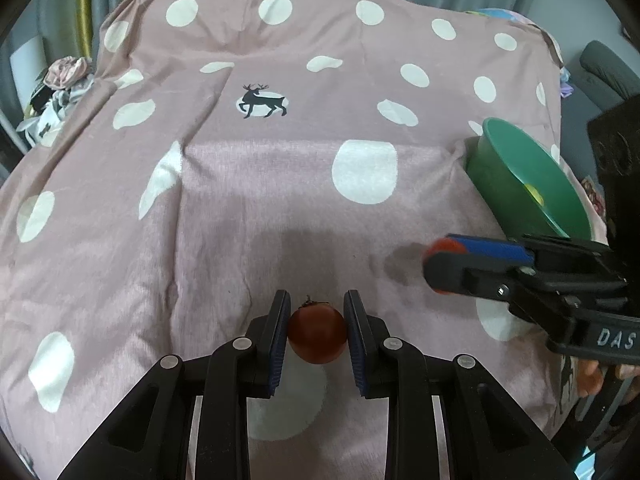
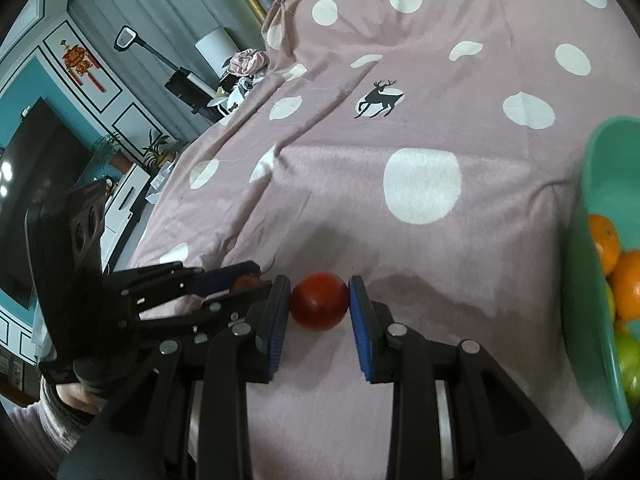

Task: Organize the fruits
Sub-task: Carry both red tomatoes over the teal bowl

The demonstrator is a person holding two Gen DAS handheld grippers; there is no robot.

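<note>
My left gripper [image 1: 317,312] is shut on a dark red tomato [image 1: 317,334] with a small stem, held just above the pink dotted cloth [image 1: 248,200]. My right gripper [image 2: 319,296] is shut on a brighter red tomato [image 2: 319,301]. In the left wrist view the right gripper [image 1: 438,262] comes in from the right with its tomato [image 1: 442,245] showing between the pads. In the right wrist view the left gripper [image 2: 250,278] is close at the left with its tomato [image 2: 245,282] partly hidden. A green bowl [image 2: 588,240] at the right holds oranges [image 2: 624,280] and green fruits [image 2: 630,364].
The cloth covers the whole surface and has white dots and a black deer print [image 1: 264,101]. A pile of clothes [image 1: 66,76] lies at the far left edge. A grey chair [image 1: 608,68] stands at the far right. The bowl [image 1: 520,176] sits at the cloth's right side.
</note>
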